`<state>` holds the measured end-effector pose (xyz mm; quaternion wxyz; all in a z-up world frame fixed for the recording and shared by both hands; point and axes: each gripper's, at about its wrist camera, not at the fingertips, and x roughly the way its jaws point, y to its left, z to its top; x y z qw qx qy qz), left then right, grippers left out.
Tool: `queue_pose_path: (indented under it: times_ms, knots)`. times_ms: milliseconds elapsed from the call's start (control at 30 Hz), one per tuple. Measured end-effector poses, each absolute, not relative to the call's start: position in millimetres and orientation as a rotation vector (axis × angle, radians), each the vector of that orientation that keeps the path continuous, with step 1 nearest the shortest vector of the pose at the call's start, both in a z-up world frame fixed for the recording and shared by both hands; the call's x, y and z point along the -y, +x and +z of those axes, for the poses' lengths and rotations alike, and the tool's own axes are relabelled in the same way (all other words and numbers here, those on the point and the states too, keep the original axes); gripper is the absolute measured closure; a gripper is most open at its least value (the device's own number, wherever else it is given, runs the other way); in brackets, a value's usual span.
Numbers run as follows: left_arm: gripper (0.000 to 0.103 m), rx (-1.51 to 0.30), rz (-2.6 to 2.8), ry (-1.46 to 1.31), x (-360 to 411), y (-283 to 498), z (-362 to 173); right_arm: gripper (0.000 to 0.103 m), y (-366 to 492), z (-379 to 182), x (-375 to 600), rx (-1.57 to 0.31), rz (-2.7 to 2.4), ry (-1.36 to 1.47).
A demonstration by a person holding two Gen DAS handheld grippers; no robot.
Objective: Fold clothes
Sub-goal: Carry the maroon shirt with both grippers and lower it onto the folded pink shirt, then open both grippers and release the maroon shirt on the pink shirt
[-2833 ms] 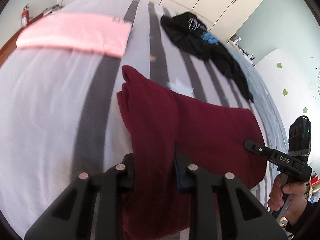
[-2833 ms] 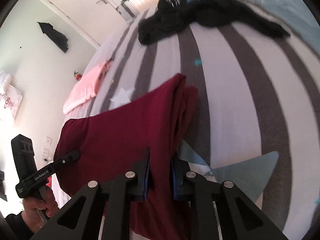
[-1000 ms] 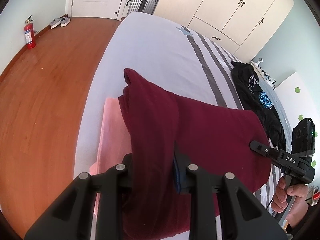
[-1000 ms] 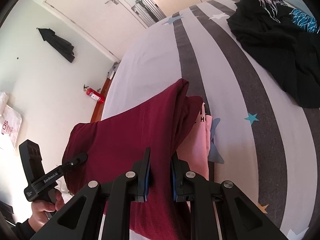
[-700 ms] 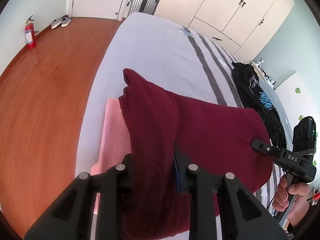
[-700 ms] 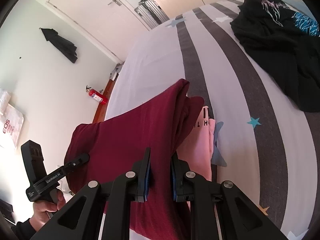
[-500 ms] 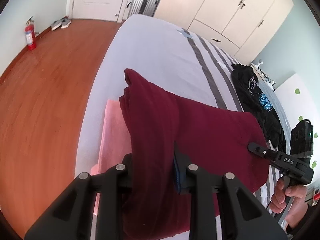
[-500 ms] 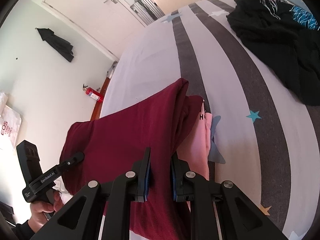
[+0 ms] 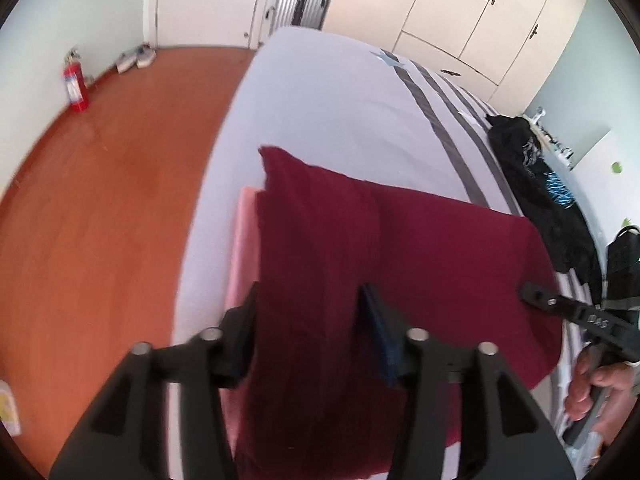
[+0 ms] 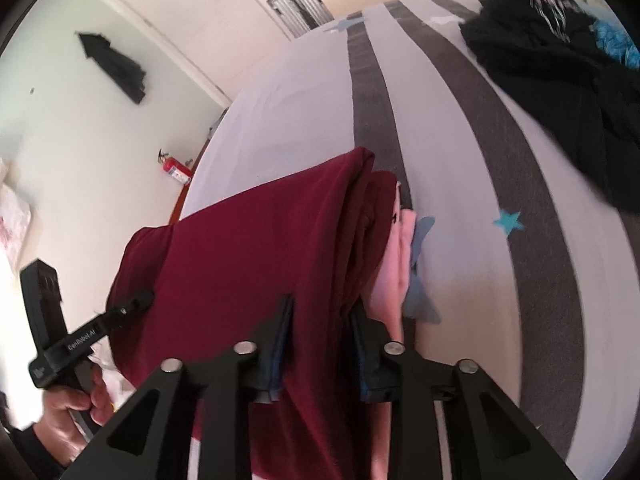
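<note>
opening, both tongs (image 9: 308, 332) (image 10: 320, 344) straddle the maroon garment (image 9: 400, 248)

Bright, even daylight; both fisheye views bend hard toward dark rounded corners; motion blur softens everything, foreground most.

A folded maroon garment (image 9: 400, 248) lies over a folded pink garment (image 9: 242, 248), apparently near the bed's (image 9: 320, 100) floor-side edge.
</note>
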<state>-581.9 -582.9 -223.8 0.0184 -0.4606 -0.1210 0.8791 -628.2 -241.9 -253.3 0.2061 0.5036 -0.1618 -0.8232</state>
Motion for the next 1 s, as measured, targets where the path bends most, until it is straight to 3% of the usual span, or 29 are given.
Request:
queue_pose_path:
  times_ms: [233,300,367,567,667,733,833,1000]
  knots:
    - [0.049,0.452,2.831,-1.334,602,-562,-203,0.073,-615,-239,221,0.325,-2.398,1.313]
    - [0.05,0.4,2.873,-1.328,599,-558,-205,0.072,-611,-240,224,0.267,-2.416,1.302]
    - [0.059,0.325,2.875,-1.373,596,-559,-216,0.072,-609,-240,225,0.247,-2.436,1.293]
    - [0.064,0.202,2.922,-1.393,588,-566,-216,0.072,-609,-245,219,0.281,-2.516,1.316]
    - [0.067,0.093,2.999,-1.391,588,-570,-207,0.088,-608,-239,213,0.218,-2.622,1.32]
    - [0.079,0.021,3.012,-1.358,582,-576,-198,0.089,-615,-237,209,0.214,-2.646,1.334]
    - [0.09,0.031,2.984,-1.269,566,-590,-183,0.089,-623,-225,222,0.182,-2.633,1.265]
    - [0.092,0.023,2.943,-1.302,543,-630,-190,0.089,-646,-214,273,0.096,-2.577,1.19]
